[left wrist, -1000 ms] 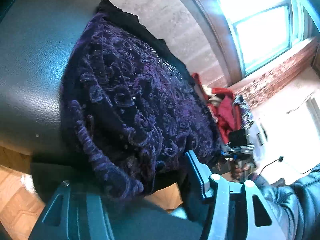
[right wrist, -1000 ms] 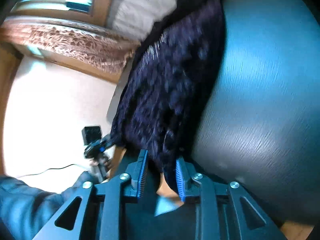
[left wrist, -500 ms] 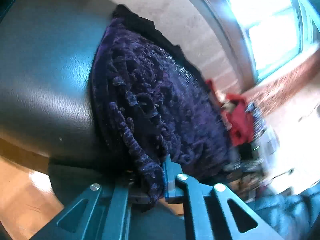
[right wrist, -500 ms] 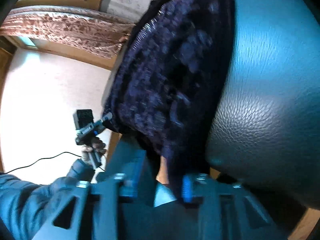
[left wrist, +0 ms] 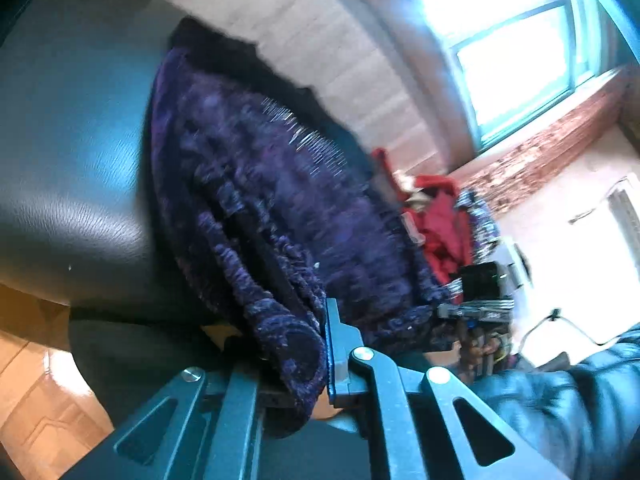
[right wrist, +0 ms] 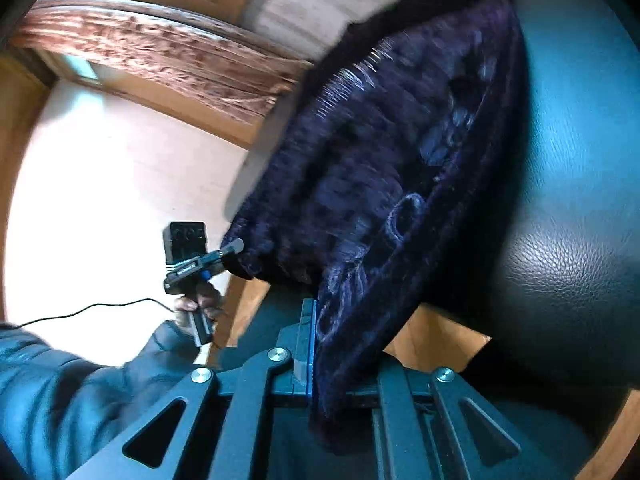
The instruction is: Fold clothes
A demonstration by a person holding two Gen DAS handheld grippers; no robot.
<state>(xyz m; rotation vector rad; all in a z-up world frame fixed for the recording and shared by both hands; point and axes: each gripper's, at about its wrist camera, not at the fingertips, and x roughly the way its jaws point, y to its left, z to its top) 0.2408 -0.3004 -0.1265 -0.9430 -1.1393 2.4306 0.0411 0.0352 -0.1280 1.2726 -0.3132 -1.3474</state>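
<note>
dark green leather seat cushion (left wrist: 72, 152) fills most of both views, and draped across it lies the dark purple patterned velvet garment (left wrist: 260, 200), its near edge hanging off the cushion front above the orange wood floor (left wrist: 36, 392). left gripper (left wrist: 296, 364) is clamped on one bunched corner of that near edge, right gripper (right wrist: 340, 360) on the other corner, cloth pinched between the blue-faced fingers (right wrist: 306, 344). a red clothes heap (left wrist: 440, 220) sits beyond, below the bright window (left wrist: 512, 44).
</note>
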